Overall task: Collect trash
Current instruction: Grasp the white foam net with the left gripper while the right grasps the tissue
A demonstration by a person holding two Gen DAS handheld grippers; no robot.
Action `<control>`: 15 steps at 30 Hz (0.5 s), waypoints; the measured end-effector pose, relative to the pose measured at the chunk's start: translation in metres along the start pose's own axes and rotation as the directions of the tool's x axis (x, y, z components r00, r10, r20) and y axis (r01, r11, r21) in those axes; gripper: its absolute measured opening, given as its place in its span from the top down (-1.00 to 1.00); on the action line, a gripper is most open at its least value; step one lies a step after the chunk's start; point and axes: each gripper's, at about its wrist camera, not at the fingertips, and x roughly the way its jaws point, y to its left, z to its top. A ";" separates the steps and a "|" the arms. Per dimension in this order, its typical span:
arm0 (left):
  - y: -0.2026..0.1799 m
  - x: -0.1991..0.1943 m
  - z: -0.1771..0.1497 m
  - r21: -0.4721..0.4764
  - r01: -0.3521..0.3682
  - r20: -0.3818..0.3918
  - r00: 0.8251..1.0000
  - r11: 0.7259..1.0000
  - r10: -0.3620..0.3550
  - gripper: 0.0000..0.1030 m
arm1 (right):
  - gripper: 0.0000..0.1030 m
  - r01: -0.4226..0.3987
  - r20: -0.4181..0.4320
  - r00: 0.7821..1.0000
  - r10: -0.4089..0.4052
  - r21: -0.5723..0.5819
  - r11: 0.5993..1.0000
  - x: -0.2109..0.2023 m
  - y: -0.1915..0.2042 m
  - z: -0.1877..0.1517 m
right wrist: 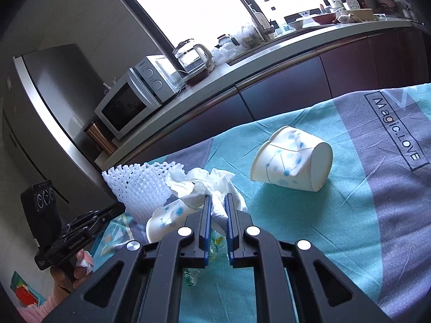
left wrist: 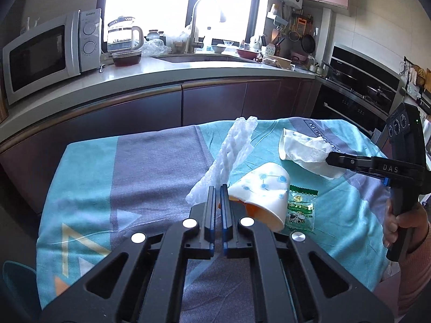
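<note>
Left gripper (left wrist: 218, 188): jaws nearly closed, apparently pinching the rim of the tipped paper cup (left wrist: 265, 191) at its 1 o'clock, likely to lift it.
Right gripper (right wrist: 217, 199): clamped on the crumpled tissue (right wrist: 212, 188), ready to carry it off.
Green wrapper (left wrist: 300, 210): flat at the cup's 3 o'clock, uncollected.
Foam net (left wrist: 231, 156): beyond at 12 o'clock.
Second cup (right wrist: 293, 161): on its side, farther along the tablecloth (left wrist: 150, 167).

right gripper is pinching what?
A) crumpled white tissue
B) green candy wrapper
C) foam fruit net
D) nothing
A: in the right wrist view the right gripper has its blue pads closed on the crumpled white tissue; the left wrist view shows the same grip from the side.
</note>
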 end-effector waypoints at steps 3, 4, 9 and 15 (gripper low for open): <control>0.004 -0.016 -0.005 -0.007 -0.014 0.019 1.000 1.000 0.014 0.92 | 0.83 -0.029 0.007 1.000 0.029 -0.014 0.999 -0.005 0.012 -0.002; 0.006 -0.021 -0.008 -0.011 -0.017 0.022 1.000 1.000 0.017 0.92 | 0.83 -0.039 0.008 0.999 0.039 -0.018 0.999 -0.006 0.016 -0.003; 0.014 -0.049 -0.022 -0.033 -0.022 0.042 0.999 0.999 0.023 0.93 | 0.83 -0.095 0.003 0.995 0.095 -0.044 0.994 -0.009 0.038 -0.011; 0.028 -0.086 -0.040 -0.068 -0.039 0.076 0.996 0.997 0.044 0.93 | 0.83 -0.164 -0.033 0.986 0.162 -0.071 0.984 -0.004 0.066 -0.026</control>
